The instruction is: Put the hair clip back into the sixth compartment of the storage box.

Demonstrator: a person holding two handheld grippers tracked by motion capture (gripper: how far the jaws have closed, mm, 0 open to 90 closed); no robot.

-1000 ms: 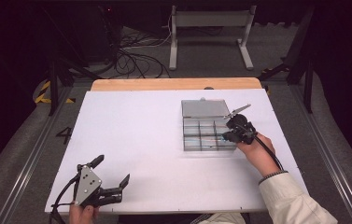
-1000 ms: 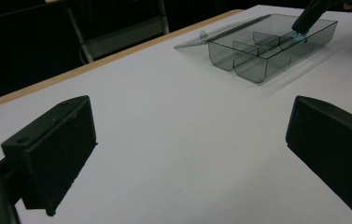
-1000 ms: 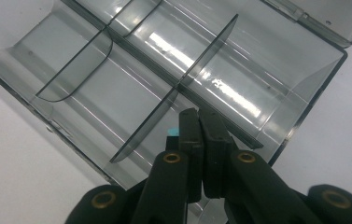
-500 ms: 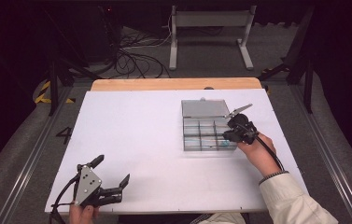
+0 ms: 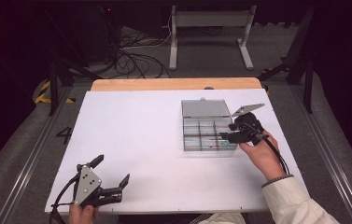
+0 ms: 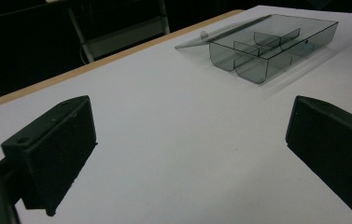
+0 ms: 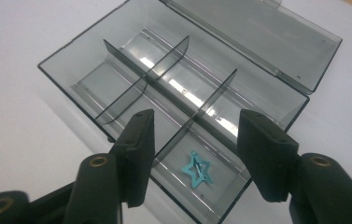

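Right tool (image 7: pixel 194 154) hangs spread over the open box (image 7: pixel 117 70), jaws straddling the star clip (image 7: pixel 198 171) in its near compartment. Left tool (image 5: pixel 110 179) spread, idle on the table (image 5: pixel 136 135).

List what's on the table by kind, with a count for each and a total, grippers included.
Clear compartment box, lid open: 1
Teal star charm, lying in a compartment of the box: 1
Handheld grippers: 2, the left gripper and the right gripper
Total: 4
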